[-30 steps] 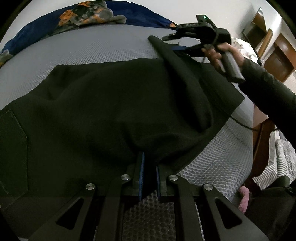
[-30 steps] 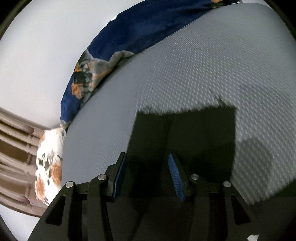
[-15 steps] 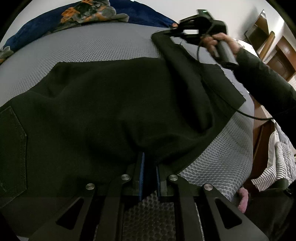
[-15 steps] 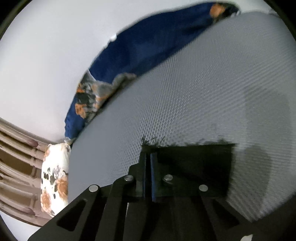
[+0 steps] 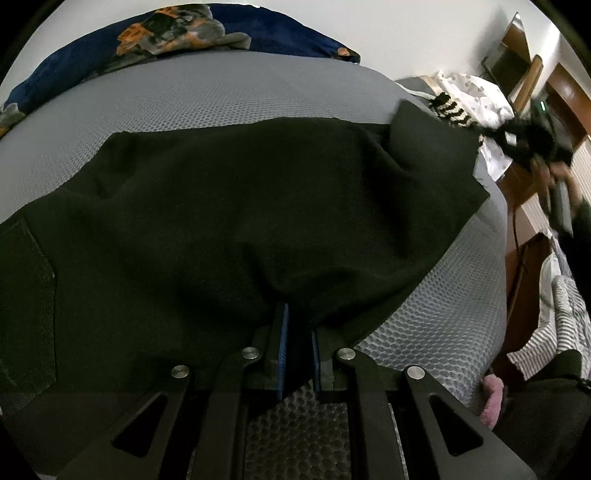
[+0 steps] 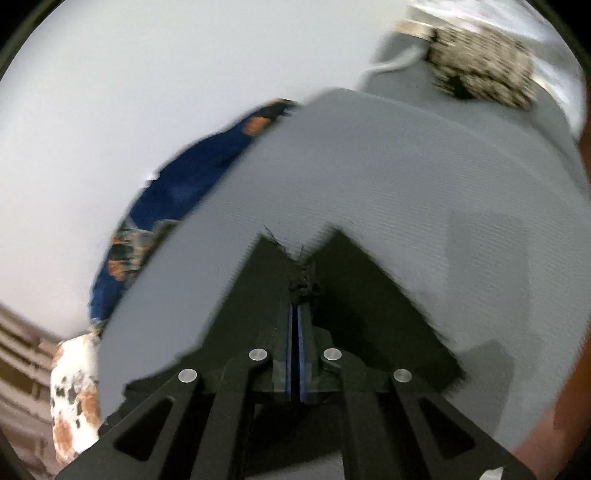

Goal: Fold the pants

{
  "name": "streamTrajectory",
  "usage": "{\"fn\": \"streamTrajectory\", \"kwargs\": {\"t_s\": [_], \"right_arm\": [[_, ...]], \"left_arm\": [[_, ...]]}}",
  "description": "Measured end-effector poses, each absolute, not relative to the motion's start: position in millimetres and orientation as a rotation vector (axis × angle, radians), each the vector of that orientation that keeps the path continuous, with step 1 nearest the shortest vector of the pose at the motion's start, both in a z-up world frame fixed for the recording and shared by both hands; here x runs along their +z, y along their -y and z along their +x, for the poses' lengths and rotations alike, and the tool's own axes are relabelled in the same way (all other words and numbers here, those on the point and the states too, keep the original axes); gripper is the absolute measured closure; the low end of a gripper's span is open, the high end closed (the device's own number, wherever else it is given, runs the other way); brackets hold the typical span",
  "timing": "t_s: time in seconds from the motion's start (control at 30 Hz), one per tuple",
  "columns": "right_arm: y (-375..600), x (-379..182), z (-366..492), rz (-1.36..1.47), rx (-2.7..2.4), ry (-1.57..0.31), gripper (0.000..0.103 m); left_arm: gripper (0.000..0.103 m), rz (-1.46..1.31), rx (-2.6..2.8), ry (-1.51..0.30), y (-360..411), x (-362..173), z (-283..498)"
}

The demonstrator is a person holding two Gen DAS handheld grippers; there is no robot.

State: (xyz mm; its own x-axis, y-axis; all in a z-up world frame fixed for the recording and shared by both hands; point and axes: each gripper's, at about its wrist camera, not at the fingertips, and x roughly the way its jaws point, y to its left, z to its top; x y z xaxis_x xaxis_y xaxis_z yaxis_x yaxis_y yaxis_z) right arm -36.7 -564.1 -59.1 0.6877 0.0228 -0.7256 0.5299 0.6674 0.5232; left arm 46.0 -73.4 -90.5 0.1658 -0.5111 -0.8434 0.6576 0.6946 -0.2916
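Observation:
Black pants [image 5: 229, 206] lie spread over the grey mesh mattress [image 5: 207, 85], a back pocket showing at the left. My left gripper [image 5: 298, 325] is shut on the near edge of the cloth. My right gripper [image 6: 295, 314] is shut on the frayed hem of a leg, which hangs from it in two black flaps [image 6: 354, 280]. In the left wrist view the right gripper [image 5: 532, 136] is blurred at the far right, beyond the bed's edge, holding the hem corner.
A blue and orange blanket [image 5: 177, 29] lies along the wall at the bed's far side. Patterned laundry [image 5: 458, 107] sits at the bed's right end. Wooden furniture [image 5: 554, 96] stands at the right, a striped cloth [image 5: 554, 325] below it.
The right gripper shut on the leg hem, then swung it fast to the right, off past the bed's edge. The left gripper kept its hold and stayed in place.

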Motion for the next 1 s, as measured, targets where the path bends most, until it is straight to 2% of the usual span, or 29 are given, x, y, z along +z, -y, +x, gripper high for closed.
{"fn": "streamTrajectory", "kwargs": {"t_s": [0.27,0.3,0.47,0.6,0.67,0.7,0.9,1.0], "right_arm": [[579.7,-115.1,-81.0,0.937,-0.401,-0.825,0.1],[580.7,-117.3,-83.0,0.974,-0.381,-0.815,0.095],[582.8,-123.3,-89.2,1.059,-0.332,-0.802,0.089],[585.3,-127.4,-84.2,1.092,-0.318,-0.787,0.088],[586.1,-121.8,-78.7,1.065,-0.329,-0.772,0.091],[586.5,-117.2,-76.1,1.037,-0.337,-0.77,0.099],[576.4,-71.7,-76.9,0.84,-0.382,-0.702,0.1],[577.4,-76.3,-82.5,0.803,-0.422,-0.732,0.1]], "left_arm": [[0.092,0.177,-0.831,-1.118,76.6,-88.7,43.1],[0.092,0.177,-0.83,-1.118,76.7,-88.7,43.4],[0.092,0.18,-0.82,-1.116,77.6,-89.3,41.6],[0.092,0.181,-0.816,-1.118,77.8,-88.6,41.4],[0.092,0.187,-0.813,-1.118,78.3,-88.5,40.7],[0.092,0.189,-0.811,-1.117,78.7,-88.1,40.5],[0.092,0.232,-0.807,-1.109,86.1,-86.5,37.6],[0.09,0.24,-0.823,-1.111,89.3,-86.9,36.6]]}}
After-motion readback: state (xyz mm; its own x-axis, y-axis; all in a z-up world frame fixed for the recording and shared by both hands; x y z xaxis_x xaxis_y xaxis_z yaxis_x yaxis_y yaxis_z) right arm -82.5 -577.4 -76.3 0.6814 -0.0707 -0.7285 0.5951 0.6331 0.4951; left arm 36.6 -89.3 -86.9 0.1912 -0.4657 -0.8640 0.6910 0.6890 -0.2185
